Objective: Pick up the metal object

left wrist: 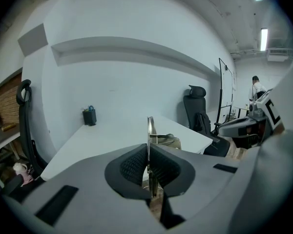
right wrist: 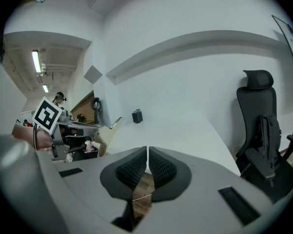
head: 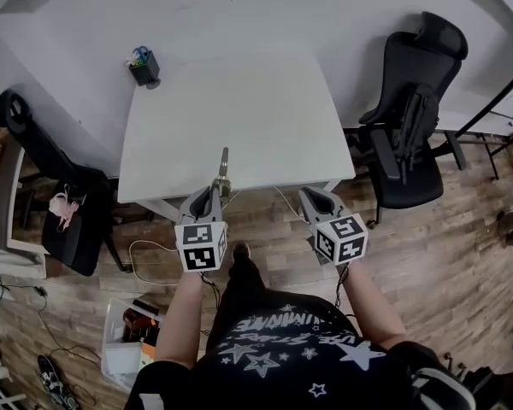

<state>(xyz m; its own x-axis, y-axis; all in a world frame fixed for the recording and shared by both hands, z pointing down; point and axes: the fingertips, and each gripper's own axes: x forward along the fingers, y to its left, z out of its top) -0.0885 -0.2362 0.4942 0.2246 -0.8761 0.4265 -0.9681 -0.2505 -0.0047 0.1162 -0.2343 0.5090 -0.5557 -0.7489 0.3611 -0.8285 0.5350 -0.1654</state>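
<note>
The metal object (head: pixel 223 171) is a thin flat bracket-like piece, held over the near edge of the white table (head: pixel 239 118). My left gripper (head: pixel 217 191) is shut on it; in the left gripper view the metal object (left wrist: pixel 150 130) stands on edge between the dark ribbed pads (left wrist: pixel 132 165) and sticks out forward. My right gripper (head: pixel 312 196) hangs just off the table's near right corner, shut with nothing between its pads (right wrist: pixel 162 168). From the right gripper view the metal object (right wrist: pixel 107 133) shows at the left.
A small dark pen holder (head: pixel 144 67) stands at the table's far left corner. Black office chairs flank the table, one at the right (head: pixel 412 109) and one at the left (head: pixel 60 195). Cables and a box (head: pixel 128 336) lie on the wooden floor.
</note>
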